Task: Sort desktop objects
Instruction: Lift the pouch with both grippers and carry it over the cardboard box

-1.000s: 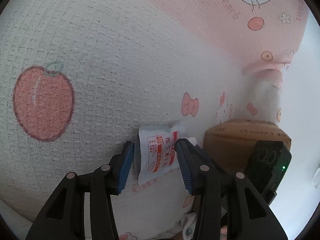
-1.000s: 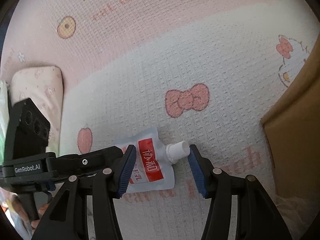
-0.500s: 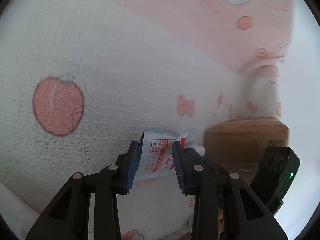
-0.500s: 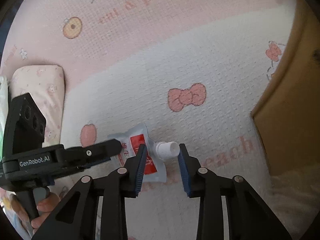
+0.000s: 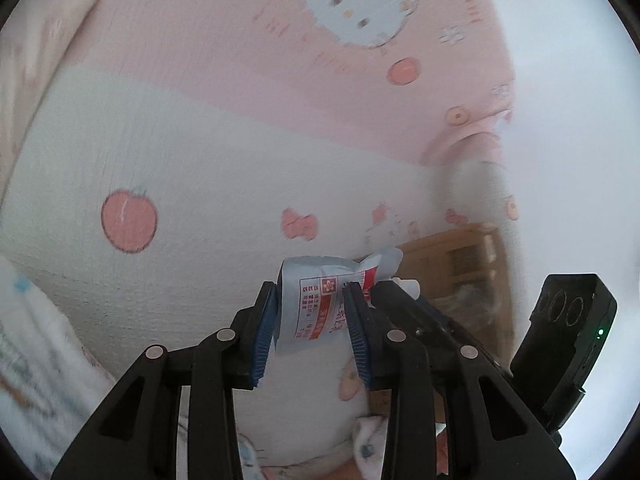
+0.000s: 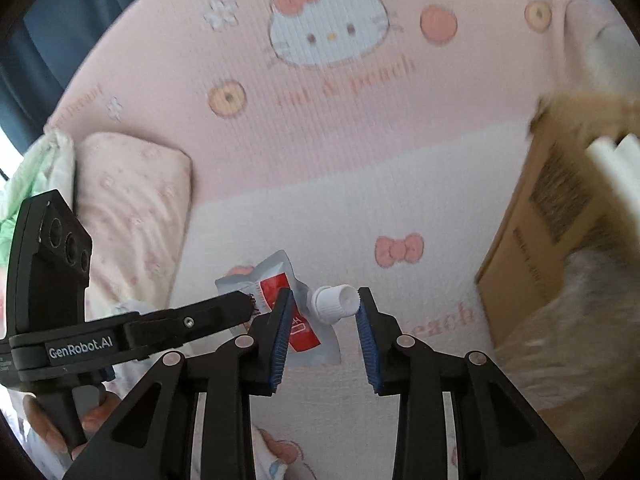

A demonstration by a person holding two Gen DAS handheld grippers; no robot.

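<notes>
In the left wrist view the left gripper (image 5: 310,320) pinches the spouted pouch (image 5: 320,304) by its body above the blanket (image 5: 200,168), cardboard box (image 5: 452,256) close right, while in the right wrist view the right gripper (image 6: 324,328) clamps its white cap (image 6: 334,304), open blanket ahead.

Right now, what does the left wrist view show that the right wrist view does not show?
Only the left wrist view shows the pouch's printed back side, clamped in the left gripper, and a large peach print. Only the right wrist view shows the white cap between the right gripper pads, a pink pillow and a hand. Both show the pouch, the cardboard box and the cat-print blanket.
</notes>
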